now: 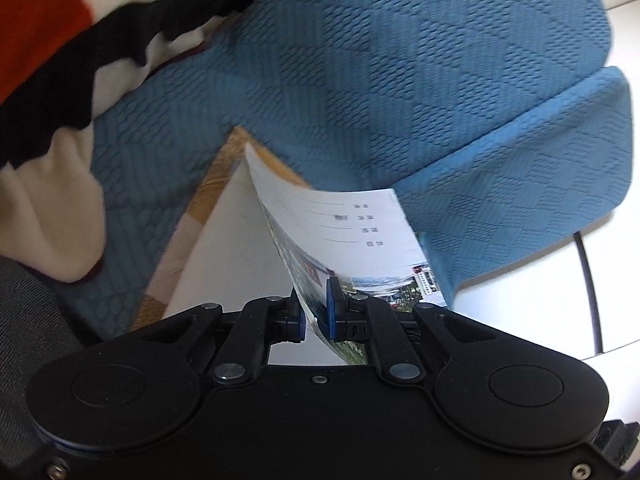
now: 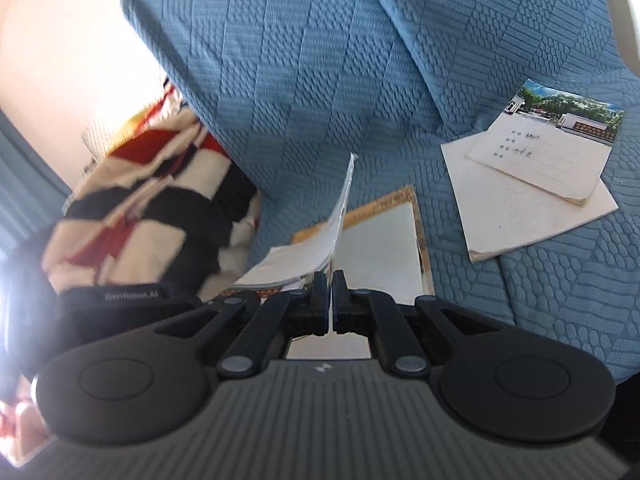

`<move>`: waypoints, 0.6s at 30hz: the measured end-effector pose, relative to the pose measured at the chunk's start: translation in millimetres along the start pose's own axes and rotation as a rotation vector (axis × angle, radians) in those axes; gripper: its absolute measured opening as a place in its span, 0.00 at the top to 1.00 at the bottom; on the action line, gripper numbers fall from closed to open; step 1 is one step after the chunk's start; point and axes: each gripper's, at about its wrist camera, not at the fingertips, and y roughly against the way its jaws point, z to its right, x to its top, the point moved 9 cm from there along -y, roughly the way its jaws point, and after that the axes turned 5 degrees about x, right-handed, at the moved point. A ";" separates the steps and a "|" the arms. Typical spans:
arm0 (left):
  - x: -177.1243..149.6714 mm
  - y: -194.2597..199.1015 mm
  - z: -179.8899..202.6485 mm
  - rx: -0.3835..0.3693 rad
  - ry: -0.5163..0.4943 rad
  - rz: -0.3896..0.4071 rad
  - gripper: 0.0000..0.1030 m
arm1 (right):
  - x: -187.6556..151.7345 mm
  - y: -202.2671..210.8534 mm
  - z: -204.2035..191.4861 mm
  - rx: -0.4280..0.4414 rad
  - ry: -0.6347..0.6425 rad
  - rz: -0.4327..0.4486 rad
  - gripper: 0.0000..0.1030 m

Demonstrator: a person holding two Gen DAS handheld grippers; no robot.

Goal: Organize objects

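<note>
A: Status on the tongs?

B: Both pinching the same thin notebook [image 1: 340, 232]. Left gripper [image 1: 316, 316] has its blue pads clamped on the lower edge. Right gripper [image 2: 330, 304] is pressed nearly flat on a sheet or cover of it, seen edge-on in the right view.

A: Where does it sit relative to the target?

B: Held in the air, bowed, just above the framed board [image 2: 384, 240] lying flat on the blue sofa [image 2: 300, 80]. Board is straight ahead of and below both grippers. Its long axis runs away from them toward the backrest. Neither hand looks clearly nearer.

A: Other items?

B: Second notebook [image 2: 548, 152] on a white pad [image 2: 520, 216], off to the right on the seat, well apart. Red, black and cream blanket [image 2: 152, 200] to the left.

A: Materials?

B: Notebook is floppy paper with a glossy photo cover, so it sags. Sofa cover is quilted knit, soft. Board looks rigid, with a pale face and a yellowish rim.

A: Likely next step?

B: Probably lower it flat and square onto the board.
</note>
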 end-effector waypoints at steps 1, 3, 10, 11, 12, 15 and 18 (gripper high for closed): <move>-0.8 -3.1 -3.4 0.008 0.000 -0.006 0.91 | -4.0 -2.4 0.9 -0.005 0.002 -0.011 0.95; -2.3 -8.1 -9.2 0.025 -0.004 -0.015 0.92 | -11.6 -5.5 3.6 -0.014 -0.005 -0.033 0.95; -12.5 -20.4 -20.2 0.094 -0.039 -0.049 0.92 | -36.9 -12.8 16.0 -0.055 -0.021 -0.101 0.95; -13.7 -22.3 -22.1 0.102 -0.040 -0.054 0.92 | -40.2 -14.1 17.1 -0.060 -0.018 -0.109 0.95; -14.9 -24.4 -24.3 0.110 -0.040 -0.059 0.92 | -43.0 -16.0 17.7 -0.064 -0.015 -0.118 0.95; -18.1 -29.8 -31.5 0.134 -0.036 -0.076 0.92 | -51.6 -21.4 22.8 -0.078 -0.031 -0.147 0.95; -19.8 -32.6 -34.9 0.142 -0.037 -0.084 0.92 | -56.7 -24.7 25.3 -0.087 -0.031 -0.165 0.94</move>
